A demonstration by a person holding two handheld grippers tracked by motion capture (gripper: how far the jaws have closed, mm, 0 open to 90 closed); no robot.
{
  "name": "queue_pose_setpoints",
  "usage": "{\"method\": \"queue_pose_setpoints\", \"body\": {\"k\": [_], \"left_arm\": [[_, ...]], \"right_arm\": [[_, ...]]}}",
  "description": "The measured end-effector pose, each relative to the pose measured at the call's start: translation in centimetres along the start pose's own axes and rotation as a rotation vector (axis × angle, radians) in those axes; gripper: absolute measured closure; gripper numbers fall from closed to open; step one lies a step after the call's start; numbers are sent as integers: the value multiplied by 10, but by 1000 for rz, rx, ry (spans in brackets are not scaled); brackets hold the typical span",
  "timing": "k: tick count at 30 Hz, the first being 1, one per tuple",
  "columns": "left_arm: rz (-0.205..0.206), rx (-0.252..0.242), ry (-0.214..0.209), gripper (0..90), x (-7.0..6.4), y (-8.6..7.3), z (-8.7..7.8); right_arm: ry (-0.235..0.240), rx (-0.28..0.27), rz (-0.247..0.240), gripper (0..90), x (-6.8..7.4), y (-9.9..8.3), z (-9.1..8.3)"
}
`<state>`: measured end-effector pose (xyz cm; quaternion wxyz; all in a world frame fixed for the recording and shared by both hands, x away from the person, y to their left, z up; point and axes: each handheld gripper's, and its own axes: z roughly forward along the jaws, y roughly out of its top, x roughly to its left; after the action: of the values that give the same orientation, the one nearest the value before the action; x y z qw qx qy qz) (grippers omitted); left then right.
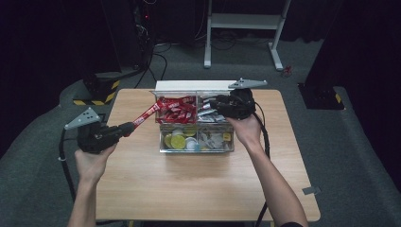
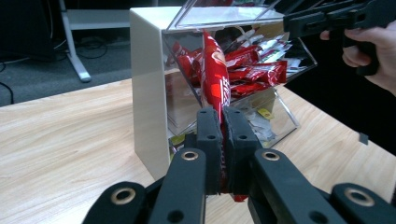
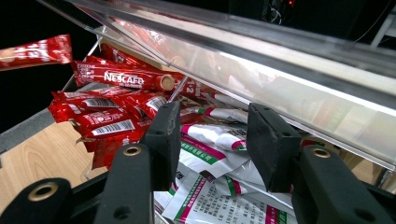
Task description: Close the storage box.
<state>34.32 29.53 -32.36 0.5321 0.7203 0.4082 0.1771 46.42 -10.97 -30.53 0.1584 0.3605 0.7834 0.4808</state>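
Gripping a red sachet stick (image 2: pixel 215 74) between closed jaws, my left gripper (image 1: pixel 126 129) sits nearest me at the left of the wooden table (image 1: pixel 189 189); in the left gripper view the two black pads press flat on the stick's lower end, and the stick rises upright toward the clear organiser box (image 1: pixel 196 124). In the high view the stick (image 1: pixel 145 115) slants from the jaw tips up to the box's left rear corner, its far end at the rim of the compartment that holds the other red sachets (image 1: pixel 177 109).

Farther off, the front row of the box holds yellow round packets (image 1: pixel 176 140) at left and pale items at right.

Farther still, my right gripper (image 1: pixel 215 105) reaches into the rear right compartment. In the right gripper view its jaws stand apart, a wide gap between them, holding nothing; they hover just over white-and-green sachets (image 3: pixel 210 154), and I cannot tell whether the tips touch them. The raised clear lid (image 3: pixel 261 51) slants above the jaws. The red sachets (image 3: pixel 112 107) lie just beside, in the adjoining compartment.
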Motion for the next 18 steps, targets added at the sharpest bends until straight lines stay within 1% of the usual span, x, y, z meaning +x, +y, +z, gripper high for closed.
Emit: {"method": "queue_pose_setpoints", "body": {"k": [5,6,7,10,11,12,15,16,18], "left_arm": [[7,5,21,868,1,-2,-2],[8,8,38,869,2,-4,-3],[5,3,41,869,3,-5,-5],[-13,-12,48,868,4,-9,-9],[-31,-28,57,867,6,-13,-13],[-34,-31,63,867,8,-14,-15],[-67,-46,79,866,14,-18,-18],[-74,-49,82,866,16,-19,-18],[-72,-47,104,865,17,-21,-19]], "right_arm": [[0,-8,-2,545,0,-1,0],[0,-6,0,546,0,-1,0],[-1,-5,1,546,0,-1,0],[-1,-2,1,544,0,-1,0],[2,1,0,545,0,0,0],[1,2,-1,544,0,0,0],[8,-10,-1,546,-1,-1,0],[10,-11,3,546,-2,-1,0],[4,0,3,546,0,0,0]]}}
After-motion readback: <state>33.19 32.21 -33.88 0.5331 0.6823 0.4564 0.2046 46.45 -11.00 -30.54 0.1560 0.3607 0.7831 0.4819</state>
